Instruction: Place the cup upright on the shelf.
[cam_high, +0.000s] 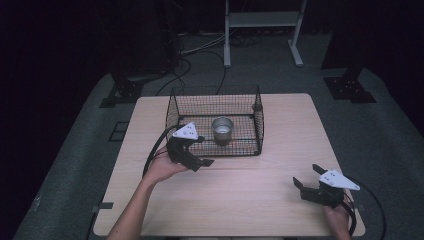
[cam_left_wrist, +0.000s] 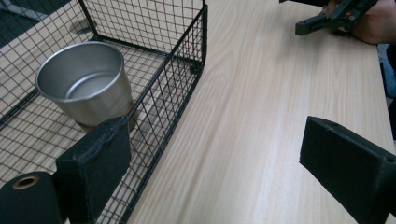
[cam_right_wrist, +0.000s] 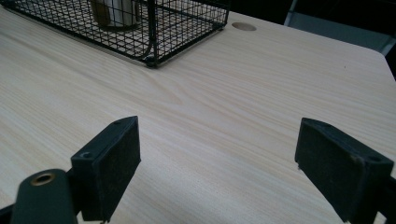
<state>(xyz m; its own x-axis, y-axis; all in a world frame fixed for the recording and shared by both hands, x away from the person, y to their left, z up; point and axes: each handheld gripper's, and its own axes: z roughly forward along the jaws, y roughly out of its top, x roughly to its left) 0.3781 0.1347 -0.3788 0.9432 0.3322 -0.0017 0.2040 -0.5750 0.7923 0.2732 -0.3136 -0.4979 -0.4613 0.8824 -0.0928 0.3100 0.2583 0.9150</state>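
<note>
Inside wire basket (cam_high: 258, 113), steel cup (cam_high: 222, 127), left gripper (cam_high: 199, 150) beside

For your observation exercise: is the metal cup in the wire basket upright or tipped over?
Upright. The metal cup stands on its base inside the wire basket, its open mouth facing up.

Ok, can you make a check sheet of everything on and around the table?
Surface: light wood table, bare apart from the basket.
Job's things: metal cup upright inside the black wire basket.
Clutter: nothing seen.
Grippers: left tool open beside the basket's near wall; right tool open over bare wood.
Cables: black cable trails from the left tool; more on the floor behind.
Surroundings: dark room, grey floor, white frame legs.
</note>
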